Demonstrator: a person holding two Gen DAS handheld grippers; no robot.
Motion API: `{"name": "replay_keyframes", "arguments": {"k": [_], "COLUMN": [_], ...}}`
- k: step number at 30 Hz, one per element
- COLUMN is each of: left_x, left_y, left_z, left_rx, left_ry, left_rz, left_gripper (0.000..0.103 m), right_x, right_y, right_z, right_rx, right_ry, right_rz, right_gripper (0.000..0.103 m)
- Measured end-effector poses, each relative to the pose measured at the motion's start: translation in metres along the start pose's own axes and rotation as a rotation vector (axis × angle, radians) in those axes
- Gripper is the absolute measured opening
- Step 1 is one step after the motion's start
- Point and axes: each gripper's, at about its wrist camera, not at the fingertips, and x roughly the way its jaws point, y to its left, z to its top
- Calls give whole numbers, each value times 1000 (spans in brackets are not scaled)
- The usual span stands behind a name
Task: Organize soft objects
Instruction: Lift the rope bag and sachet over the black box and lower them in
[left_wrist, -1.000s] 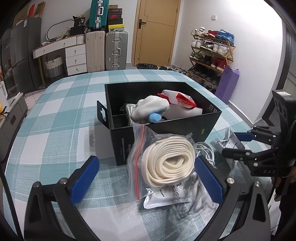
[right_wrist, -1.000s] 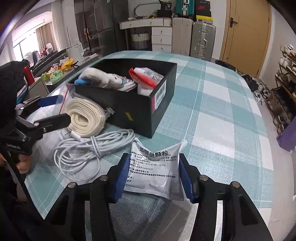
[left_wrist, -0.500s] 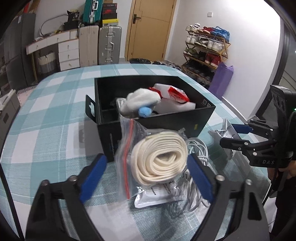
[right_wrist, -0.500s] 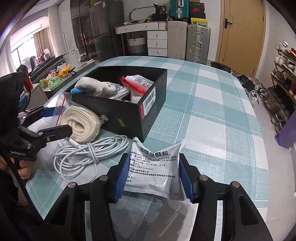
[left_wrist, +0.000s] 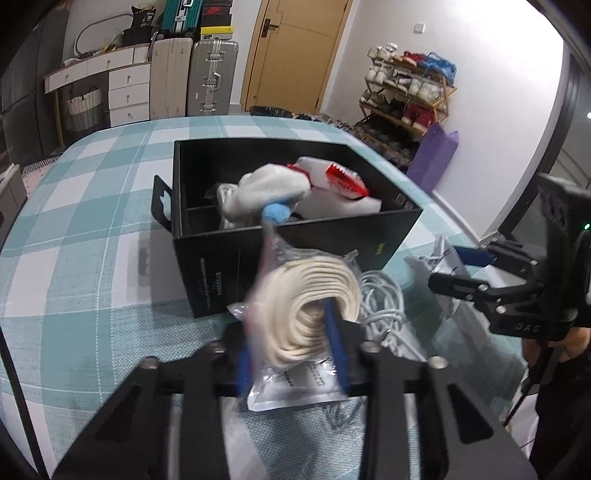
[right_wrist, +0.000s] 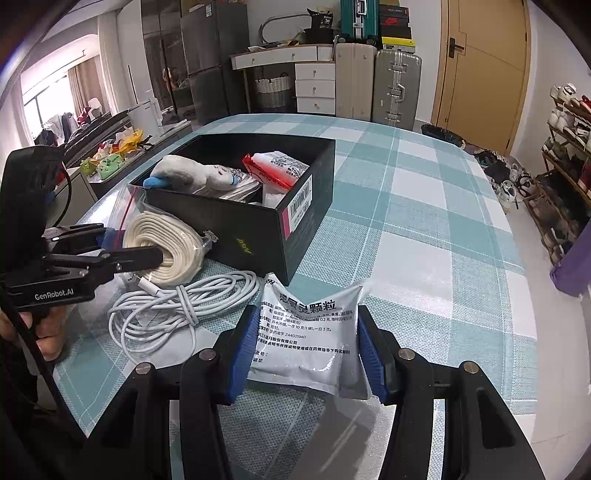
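My left gripper (left_wrist: 291, 339) is shut on a clear zip bag holding a coiled cream rope (left_wrist: 314, 295), just in front of the black box (left_wrist: 295, 243). The bagged rope also shows in the right wrist view (right_wrist: 166, 247), with the left gripper (right_wrist: 147, 254) on it. My right gripper (right_wrist: 306, 347) is shut on a grey-white medicine packet (right_wrist: 306, 332) and holds it above the table, right of the box (right_wrist: 258, 236). The box holds a white plush toy (left_wrist: 266, 192) and a red-and-white pack (left_wrist: 332, 181).
A coiled white cable (right_wrist: 177, 310) lies on the checked tablecloth (right_wrist: 424, 221) between the two grippers. A flat white packet (left_wrist: 295, 384) lies under the rope bag. Suitcases, drawers and a shoe rack stand beyond the table.
My left gripper's jaws have closed on the bagged rope, which was between open fingers before. The right gripper still holds the packet, little moved.
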Motion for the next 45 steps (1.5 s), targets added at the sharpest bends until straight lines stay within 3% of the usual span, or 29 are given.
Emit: {"name": "replay_keyframes", "arguments": {"k": [3,7,31,40,45], "left_x": [-5,-12,-78,-76,-67], "left_y": [3,0,-3,7,17], "left_z": [-1,-2,27,52,62], "left_rx": [-31,-24,-4,-17,-21], "left_ry": [-11,-29,-220,-265,-278], "left_rz": [-32,-38,-29,17,81], "left_gripper": [16,12,11,11,11], "right_x": [-2,-7,-65,-68,-67], "right_y": [1,3,20,31,33], "right_z": [0,2,22,42,55], "right_rx": [-5,-11,3,8,38], "right_ry": [-7,-23,-229,-264,-293], "right_rz": [-2,0,63,92,108], "right_gripper": [52,52,52,52,52]}}
